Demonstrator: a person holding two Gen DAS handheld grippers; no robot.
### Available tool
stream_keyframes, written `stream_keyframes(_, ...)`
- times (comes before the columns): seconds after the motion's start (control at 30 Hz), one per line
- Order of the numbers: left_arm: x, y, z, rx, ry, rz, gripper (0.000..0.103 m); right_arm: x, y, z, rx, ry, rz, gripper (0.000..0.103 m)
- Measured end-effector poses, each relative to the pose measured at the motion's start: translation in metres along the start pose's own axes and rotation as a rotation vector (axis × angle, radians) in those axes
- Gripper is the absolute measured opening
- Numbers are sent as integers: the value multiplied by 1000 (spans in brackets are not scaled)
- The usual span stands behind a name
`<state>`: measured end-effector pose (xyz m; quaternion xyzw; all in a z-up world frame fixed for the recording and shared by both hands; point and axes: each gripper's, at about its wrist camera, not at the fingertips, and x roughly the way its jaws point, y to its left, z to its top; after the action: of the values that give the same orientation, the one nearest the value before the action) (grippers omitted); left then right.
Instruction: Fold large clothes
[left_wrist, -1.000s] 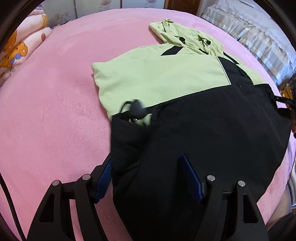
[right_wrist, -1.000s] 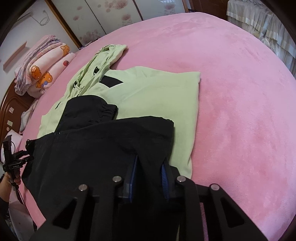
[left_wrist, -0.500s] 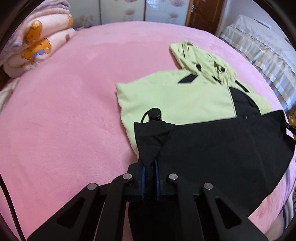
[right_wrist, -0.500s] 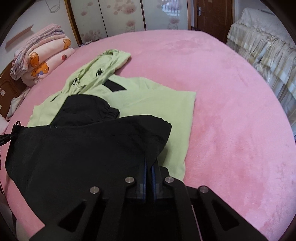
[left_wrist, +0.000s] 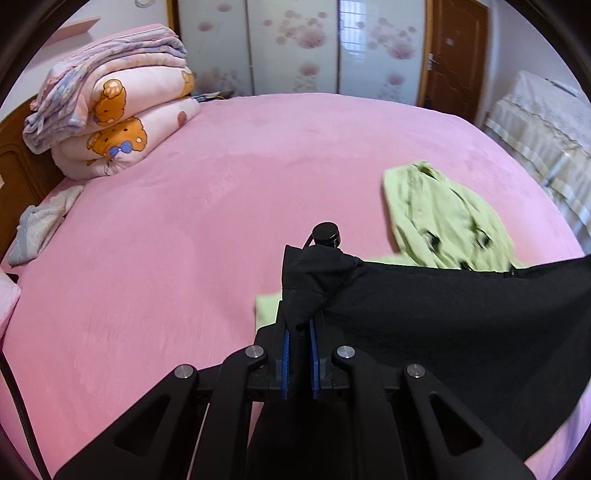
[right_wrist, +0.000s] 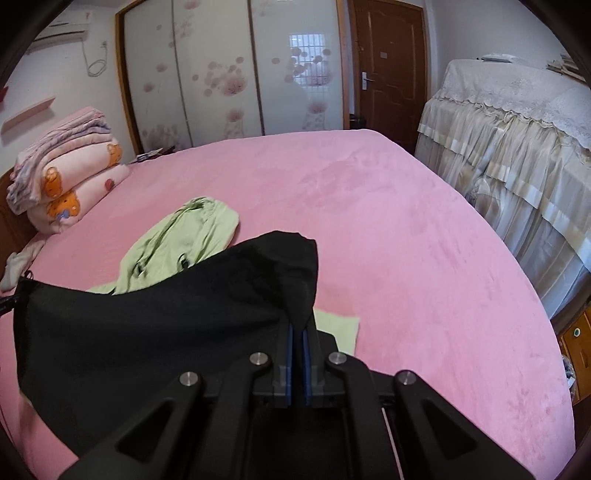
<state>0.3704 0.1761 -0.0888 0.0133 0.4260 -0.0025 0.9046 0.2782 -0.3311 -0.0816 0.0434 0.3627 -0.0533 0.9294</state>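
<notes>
1 jacket (left_wrist: 443, 317), 2 claws (left_wrist: 298, 332) (right_wrist: 297, 334), 1 bed (left_wrist: 221, 206), 2 folded quilts (left_wrist: 122, 110)

A home bedroom: a pink-covered bed (left_wrist: 221, 206), folded quilts (left_wrist: 110, 99), a floral sliding wardrobe (right_wrist: 229, 74) and a wooden door (right_wrist: 388, 66).

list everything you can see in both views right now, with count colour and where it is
jacket: one, black lower part and light green upper part, on the bed; black hem lifted, pinched at both corners
hood: one, light green, lying flat on the bed beyond the lifted hem
cord stopper: one, black, at the hem corner above the left gripper
bed: one, pink plush cover, fills both views
folded quilts: one stack, pink with orange bears, far left corner of the bed
wardrobe doors: sliding, white with pink flowers, behind the bed
door: one, brown wood, right of the wardrobe
draped furniture: one, cream lace cover, right of the bed
left gripper: black, blue pads, shut on the jacket
right gripper: black, blue pads, shut on the jacket
</notes>
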Motion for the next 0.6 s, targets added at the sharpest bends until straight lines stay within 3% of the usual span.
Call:
stream_keyframes(0.17, 58, -12, 16, -34, 31, 58, 7, 66, 4, 6, 22, 79, -71, 3)
stream_keyframes(0.37, 108, -18, -1, -41, 48, 89, 7, 130, 3, -16, 2, 202, -133, 4)
stream_keyframes(0.47, 142, -22, -22, -15, 132, 123, 12, 153, -8, -33, 62, 313, -125, 9)
stream_keyframes(0.6, 149, -21, -28, -26, 133, 118, 16, 147, -10, -33, 65, 298, -115, 14)
